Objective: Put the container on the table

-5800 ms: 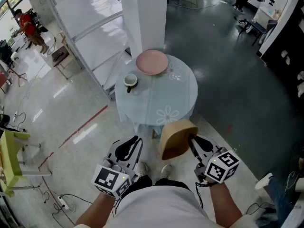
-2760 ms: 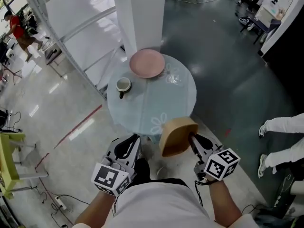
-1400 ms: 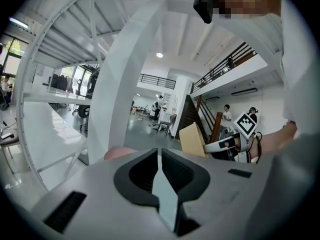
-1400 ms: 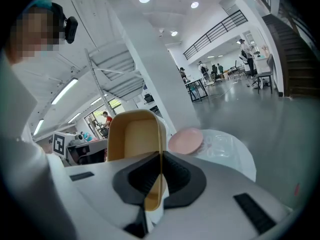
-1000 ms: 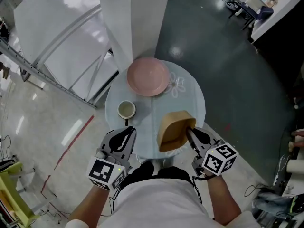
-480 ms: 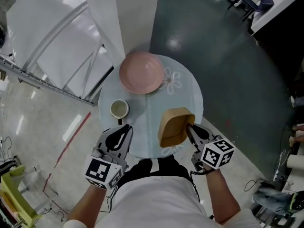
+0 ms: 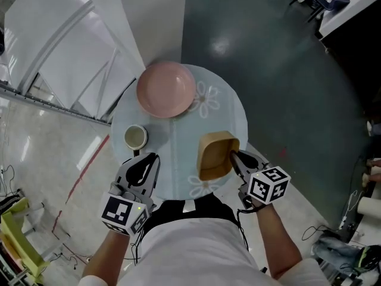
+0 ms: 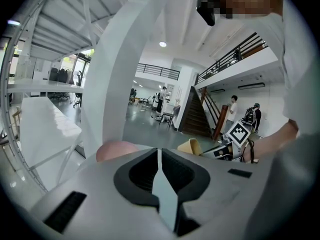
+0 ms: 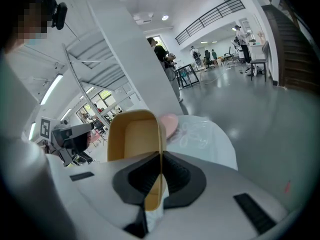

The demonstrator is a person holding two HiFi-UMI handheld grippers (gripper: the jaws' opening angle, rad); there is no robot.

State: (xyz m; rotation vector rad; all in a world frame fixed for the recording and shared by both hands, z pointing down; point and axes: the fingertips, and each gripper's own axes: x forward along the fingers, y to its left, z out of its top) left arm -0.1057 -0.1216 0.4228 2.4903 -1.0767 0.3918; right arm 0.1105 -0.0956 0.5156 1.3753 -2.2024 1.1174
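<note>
A small round table (image 7: 233, 121) stands on the floor (image 7: 286, 70), under a pale, glossy cover printed with white flower outlines (image 7: 207, 99). A pink plate (image 7: 166, 90) sits at its far side. A pale cup (image 7: 136, 137) stands near the left edge, apart from the plate.

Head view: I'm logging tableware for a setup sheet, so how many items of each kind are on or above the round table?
Pink plate: 1
Cup: 1
Tan container, gripped in the right claw: 1
Total: 3
</note>
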